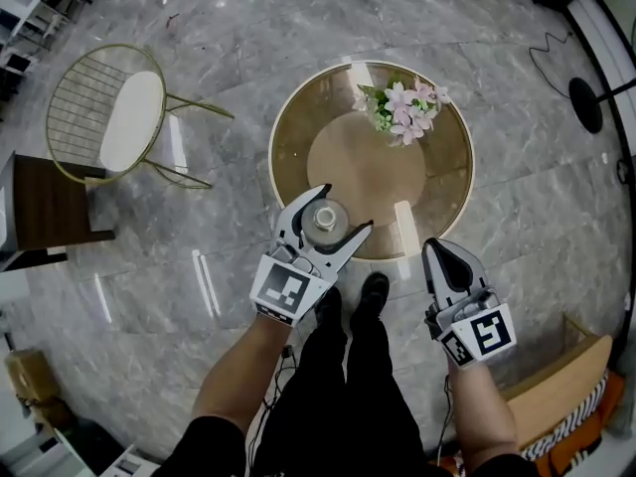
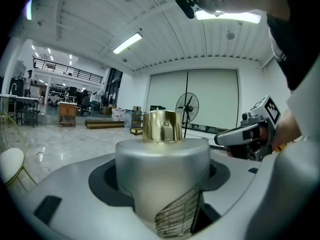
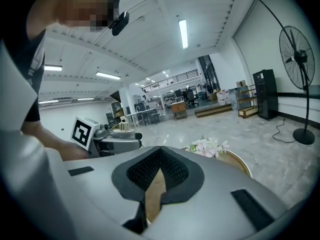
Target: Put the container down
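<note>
My left hand-held gripper [image 1: 343,209] pinches the container [image 1: 325,217] by its body — stiff, likely slick metal — at the worktop's [image 1: 437,207] near edge; right hand-held gripper [image 1: 434,249] pressed together, empty.

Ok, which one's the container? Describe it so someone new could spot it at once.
Find the round glass table with the gold rim on the marble floor. At its near edge, the left gripper holds the container between its fingers. It is a squat silver cylinder with a gold cap, unlike the pink flowers across the table.
</note>
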The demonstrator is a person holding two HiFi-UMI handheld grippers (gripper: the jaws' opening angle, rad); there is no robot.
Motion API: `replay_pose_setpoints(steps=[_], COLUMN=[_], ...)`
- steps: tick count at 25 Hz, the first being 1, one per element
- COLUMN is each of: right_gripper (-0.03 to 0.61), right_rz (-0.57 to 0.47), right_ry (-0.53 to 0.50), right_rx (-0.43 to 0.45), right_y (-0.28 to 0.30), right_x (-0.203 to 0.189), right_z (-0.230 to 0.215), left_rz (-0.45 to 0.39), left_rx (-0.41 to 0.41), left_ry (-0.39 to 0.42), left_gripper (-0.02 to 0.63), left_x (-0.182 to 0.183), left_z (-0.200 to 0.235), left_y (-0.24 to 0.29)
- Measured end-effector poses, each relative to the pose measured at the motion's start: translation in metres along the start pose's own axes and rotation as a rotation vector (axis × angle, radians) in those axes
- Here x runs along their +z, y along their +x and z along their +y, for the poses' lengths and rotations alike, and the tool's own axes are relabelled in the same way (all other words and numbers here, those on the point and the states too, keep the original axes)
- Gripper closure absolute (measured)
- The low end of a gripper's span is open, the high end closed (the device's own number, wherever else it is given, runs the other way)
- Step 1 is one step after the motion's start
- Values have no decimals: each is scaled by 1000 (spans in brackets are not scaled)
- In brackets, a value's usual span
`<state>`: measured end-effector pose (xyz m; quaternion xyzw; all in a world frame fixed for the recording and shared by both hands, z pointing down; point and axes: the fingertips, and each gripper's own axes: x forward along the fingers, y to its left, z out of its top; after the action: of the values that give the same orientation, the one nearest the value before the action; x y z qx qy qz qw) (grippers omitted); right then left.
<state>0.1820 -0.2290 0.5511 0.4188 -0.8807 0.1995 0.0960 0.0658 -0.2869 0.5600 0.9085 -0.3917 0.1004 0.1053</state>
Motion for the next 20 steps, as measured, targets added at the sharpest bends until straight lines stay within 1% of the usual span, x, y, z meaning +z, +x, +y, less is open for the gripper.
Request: replay_pose_setpoints(steps=[6,9,12,16,20], right_gripper=[565,565,565,565,565], right_rz=[9,17,43,86,120], right_ry=[0,3,10,2,-3], right_rx=[17,16,14,14,2], right_y=[25,32,32,30,28], right_x=[-36,-51,-69,-94,-113], right_z=[-24,-38,-44,-56,-73], left_rz=[46,53,62,85,109], left_rx=[-14,-24,-39,-36,-39], left_ry=[13,15,20,22,38], left_gripper=[268,268,268,268,268], left_x=[-61,-87,-112,-148,-175], left_z=[2,2,-1,2,1], left_y=[40,63,85,113,137])
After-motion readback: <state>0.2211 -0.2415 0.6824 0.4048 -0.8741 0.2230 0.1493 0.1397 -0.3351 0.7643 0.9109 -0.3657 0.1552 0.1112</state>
